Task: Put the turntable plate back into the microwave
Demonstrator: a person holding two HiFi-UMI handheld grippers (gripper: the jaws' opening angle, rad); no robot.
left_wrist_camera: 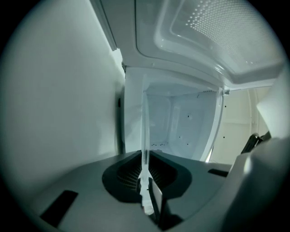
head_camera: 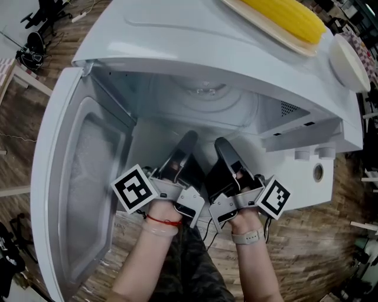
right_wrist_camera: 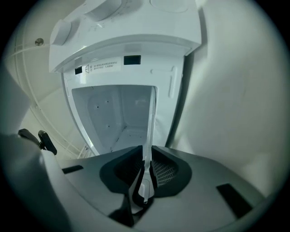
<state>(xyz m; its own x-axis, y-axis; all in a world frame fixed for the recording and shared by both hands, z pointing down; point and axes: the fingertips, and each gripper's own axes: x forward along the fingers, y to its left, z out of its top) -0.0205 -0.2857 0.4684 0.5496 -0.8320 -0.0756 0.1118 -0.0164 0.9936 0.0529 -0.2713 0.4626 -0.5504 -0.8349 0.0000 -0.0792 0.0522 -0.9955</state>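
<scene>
The clear glass turntable plate [head_camera: 204, 101] lies flat in the mouth of the open white microwave [head_camera: 177, 41], held at its near rim from both sides. My left gripper [head_camera: 188, 141] is shut on the rim at the left, and my right gripper [head_camera: 222, 145] is shut on it at the right. Seen edge-on, the plate [left_wrist_camera: 145, 131] is a thin glass line running between the left gripper [left_wrist_camera: 146, 179] jaws. It [right_wrist_camera: 149, 127] shows the same way in the right gripper [right_wrist_camera: 147, 174]. Ahead of both lies the white cavity [right_wrist_camera: 118, 113].
The microwave door [head_camera: 71, 177] stands open at the left. On top of the microwave rest a wooden tray with a yellow object [head_camera: 289, 17] and a white dish [head_camera: 348, 62]. The control panel with a knob [head_camera: 318, 172] is at the right. Wooden floor lies below.
</scene>
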